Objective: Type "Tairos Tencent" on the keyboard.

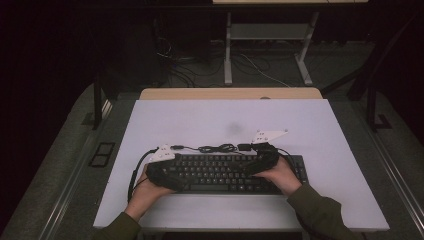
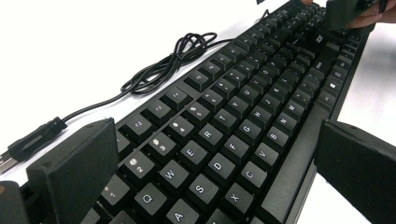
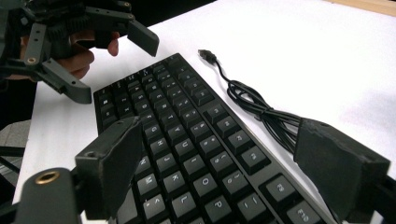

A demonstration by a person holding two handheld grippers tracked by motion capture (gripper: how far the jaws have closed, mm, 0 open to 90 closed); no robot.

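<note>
Black keyboard (image 1: pixel 227 173) lies lengthwise across the table (image 1: pixel 200 125), cable (image 1: pixel 215 148) behind.

A white-topped desk (image 1: pixel 320 135) with a pale wooden strip (image 1: pixel 230 93) along its far edge stands in a dim room on a grey floor (image 1: pixel 55 165), beyond it the white legs of another table (image 1: pixel 228 55) over a tangle of cables (image 1: pixel 200 65), the corners falling into darkness.

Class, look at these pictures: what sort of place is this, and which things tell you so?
Probably an office or lab workstation: a black keyboard with its coiled cable on a white table, and a desk frame with trailing floor cables behind.
</note>
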